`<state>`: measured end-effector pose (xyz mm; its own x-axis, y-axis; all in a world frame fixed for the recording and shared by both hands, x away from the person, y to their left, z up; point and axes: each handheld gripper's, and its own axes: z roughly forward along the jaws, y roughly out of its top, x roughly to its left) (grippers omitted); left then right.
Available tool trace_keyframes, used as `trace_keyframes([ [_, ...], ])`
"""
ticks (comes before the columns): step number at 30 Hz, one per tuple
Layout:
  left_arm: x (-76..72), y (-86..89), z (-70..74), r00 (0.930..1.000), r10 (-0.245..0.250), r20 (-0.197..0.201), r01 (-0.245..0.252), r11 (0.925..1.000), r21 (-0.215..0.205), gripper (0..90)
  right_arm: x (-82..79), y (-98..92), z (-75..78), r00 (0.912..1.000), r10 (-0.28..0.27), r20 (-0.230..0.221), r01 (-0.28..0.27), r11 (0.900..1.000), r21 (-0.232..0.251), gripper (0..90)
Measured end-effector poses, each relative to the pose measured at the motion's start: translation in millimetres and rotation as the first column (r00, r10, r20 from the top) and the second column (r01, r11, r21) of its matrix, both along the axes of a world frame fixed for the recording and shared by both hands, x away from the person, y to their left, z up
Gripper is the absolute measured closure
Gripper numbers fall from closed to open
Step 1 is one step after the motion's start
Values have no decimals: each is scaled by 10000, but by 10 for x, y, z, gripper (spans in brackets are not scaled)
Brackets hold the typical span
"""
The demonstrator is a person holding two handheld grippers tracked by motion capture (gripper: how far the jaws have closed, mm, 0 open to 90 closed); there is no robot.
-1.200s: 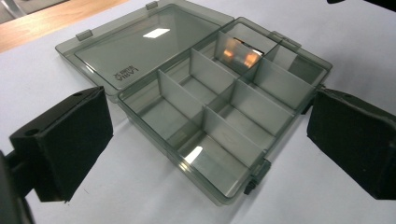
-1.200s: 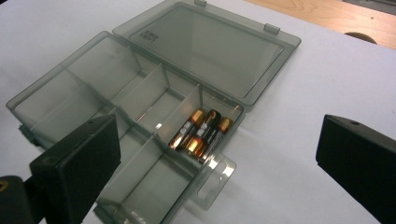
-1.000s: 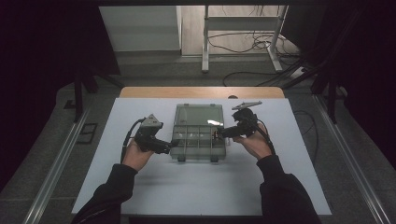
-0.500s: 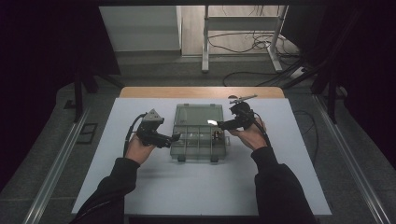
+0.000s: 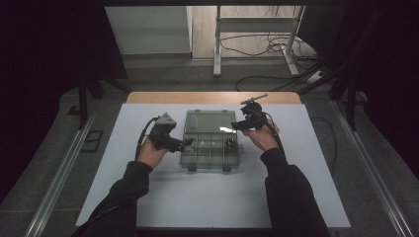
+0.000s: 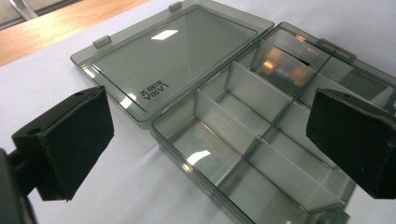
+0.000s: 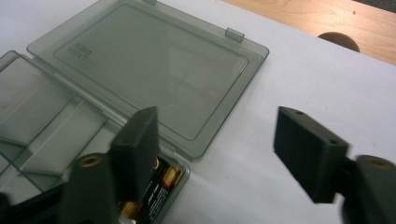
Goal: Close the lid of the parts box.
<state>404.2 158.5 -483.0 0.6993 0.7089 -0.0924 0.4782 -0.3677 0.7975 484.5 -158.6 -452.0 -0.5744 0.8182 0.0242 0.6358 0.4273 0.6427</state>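
Box [image 5: 210, 145] open on white table [image 5: 197, 197], lid flat | batteries [image 7: 159, 184] under ur R gripper [image 7: 215, 154], jaws just closing, nothing pinched | L gripper [image 6: 210, 149] spread over compartments.

A white table top [image 5: 212, 207] with a bare wooden strip [image 5: 212, 97] along its far edge stands on a grey floor [image 5: 59, 217]. Aluminium rails [image 5: 57, 177] run beside the table on both sides. Beyond its far edge stand a white metal frame [image 5: 216, 44] and a pale panel [image 5: 148, 29], with black cables [image 5: 257, 42] lying loose on the floor. Dark surroundings flank the table left and right.
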Motion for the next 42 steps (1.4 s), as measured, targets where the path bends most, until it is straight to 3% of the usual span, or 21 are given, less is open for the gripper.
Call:
trace_keyframes([
  [14,181,3,-75,9999,106,-80,-106,9999,8,14,210,116,-96,9994,33,-354,-55,9981,-607,691],
  [17,200,4,-87,9999,109,-74,-109,9999,-59,15,259,133,-139,9984,-85,-565,42,9970,-770,727],
  [22,198,9,-98,10000,68,-35,-67,9996,259,15,326,171,-178,9959,-322,-843,244,9954,-927,779],
  [34,169,21,-144,10000,47,-7,-47,9998,205,14,453,228,-298,9837,-1038,-1468,859,9886,-1236,801],
  [40,166,26,-137,10000,66,18,-66,9998,184,14,504,245,-333,9746,-1379,-1765,1185,9861,-1163,793],
  [42,165,27,-136,10000,60,25,-60,9998,192,14,530,240,-349,9675,-1587,-1970,1382,9838,-1141,782],
])
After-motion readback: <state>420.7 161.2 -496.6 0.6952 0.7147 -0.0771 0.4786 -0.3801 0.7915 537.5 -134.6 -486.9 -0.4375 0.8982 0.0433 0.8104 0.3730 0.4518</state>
